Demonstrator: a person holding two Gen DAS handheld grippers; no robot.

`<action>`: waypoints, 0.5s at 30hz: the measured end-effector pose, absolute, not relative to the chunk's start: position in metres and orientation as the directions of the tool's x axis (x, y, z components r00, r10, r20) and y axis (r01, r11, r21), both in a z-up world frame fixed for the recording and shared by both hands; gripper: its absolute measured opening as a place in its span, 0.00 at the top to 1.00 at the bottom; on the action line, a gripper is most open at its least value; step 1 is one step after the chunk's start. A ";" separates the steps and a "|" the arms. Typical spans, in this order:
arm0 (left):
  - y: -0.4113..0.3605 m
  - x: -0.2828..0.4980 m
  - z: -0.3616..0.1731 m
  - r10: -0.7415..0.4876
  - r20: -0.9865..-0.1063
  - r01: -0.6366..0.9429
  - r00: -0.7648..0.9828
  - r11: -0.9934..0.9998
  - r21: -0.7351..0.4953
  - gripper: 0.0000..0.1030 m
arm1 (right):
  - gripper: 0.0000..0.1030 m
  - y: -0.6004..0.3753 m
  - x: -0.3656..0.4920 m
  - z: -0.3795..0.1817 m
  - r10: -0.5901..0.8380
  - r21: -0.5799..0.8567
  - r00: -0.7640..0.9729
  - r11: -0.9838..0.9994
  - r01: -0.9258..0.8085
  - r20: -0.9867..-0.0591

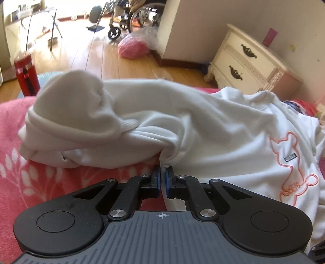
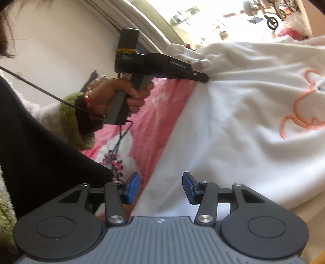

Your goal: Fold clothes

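Observation:
A white sweatshirt [image 1: 213, 126] with an orange outline print lies rumpled on a pink floral blanket [image 1: 18, 162]. Its sleeve with a ribbed cuff [image 1: 73, 113] is bunched up at the left. My left gripper [image 1: 161, 172] is shut on a pinch of the sweatshirt's edge. In the right wrist view the sweatshirt [image 2: 243, 126] fills the right side, and the left gripper [image 2: 203, 78] shows from the side, gripping the cloth. My right gripper [image 2: 161, 187] is open, with the sweatshirt's near edge lying between its blue pads.
A red bottle [image 1: 26, 75] stands on the floor at the left. A cream nightstand [image 1: 249, 58] stands at the right, beyond the bed. A pink bag [image 1: 134, 47] and a wheelchair [image 1: 130, 18] are on the wooden floor. The person's body and arm [image 2: 50, 142] fill the right wrist view's left side.

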State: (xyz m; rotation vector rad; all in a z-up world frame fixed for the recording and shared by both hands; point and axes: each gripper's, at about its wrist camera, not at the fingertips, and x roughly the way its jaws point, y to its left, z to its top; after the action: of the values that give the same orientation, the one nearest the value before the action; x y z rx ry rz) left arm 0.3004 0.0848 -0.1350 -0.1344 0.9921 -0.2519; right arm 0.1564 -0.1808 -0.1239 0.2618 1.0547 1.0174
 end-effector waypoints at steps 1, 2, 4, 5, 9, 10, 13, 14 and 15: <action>0.083 0.300 -0.137 -0.266 -0.811 0.158 0.521 0.964 -0.214 0.95 | 0.52 -0.183 0.156 -0.126 0.784 0.614 0.118 0.561 -0.556 -0.609; 0.081 0.299 -0.137 -0.257 -0.810 0.173 0.526 0.966 -0.194 0.95 | 0.52 -0.186 0.155 -0.127 0.772 0.608 0.126 0.579 -0.543 -0.623; 0.077 0.295 -0.136 -0.244 -0.809 0.191 0.534 0.968 -0.166 0.92 | 0.52 -0.194 0.153 -0.124 0.755 0.599 0.161 0.614 -0.514 -0.636; 0.078 0.294 -0.134 -0.247 -0.810 0.191 0.532 0.967 -0.170 0.92 | 0.52 -0.203 0.151 -0.118 0.754 0.600 0.197 0.628 -0.495 -0.626; 0.085 0.291 -0.124 -0.243 -0.825 0.167 0.511 0.969 -0.182 0.77 | 0.52 -0.249 0.146 -0.092 0.727 0.604 0.362 0.686 -0.405 -0.583; 0.087 0.289 -0.121 -0.236 -0.825 0.157 0.513 0.971 -0.180 0.72 | 0.52 -0.267 0.146 -0.084 0.700 0.594 0.421 0.713 -0.372 -0.577; 0.092 0.282 -0.109 -0.221 -0.814 0.127 0.537 0.975 -0.182 0.66 | 0.49 -0.326 0.152 -0.069 0.561 0.544 0.589 0.806 -0.232 -0.581; 0.092 0.279 -0.106 -0.222 -0.811 0.126 0.541 0.975 -0.183 0.66 | 0.49 -0.345 0.159 -0.069 0.501 0.529 0.627 0.833 -0.162 -0.597; 0.089 0.277 -0.103 -0.229 -0.811 0.138 0.539 0.973 -0.183 0.66 | 0.49 -0.365 0.165 -0.068 0.437 0.513 0.660 0.854 -0.090 -0.611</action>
State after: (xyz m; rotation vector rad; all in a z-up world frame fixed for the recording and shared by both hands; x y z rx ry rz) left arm 0.2772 0.0895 -0.1034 -0.1013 0.9779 -0.2181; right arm 0.1652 -0.3648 -0.0685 0.4693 0.7996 0.3105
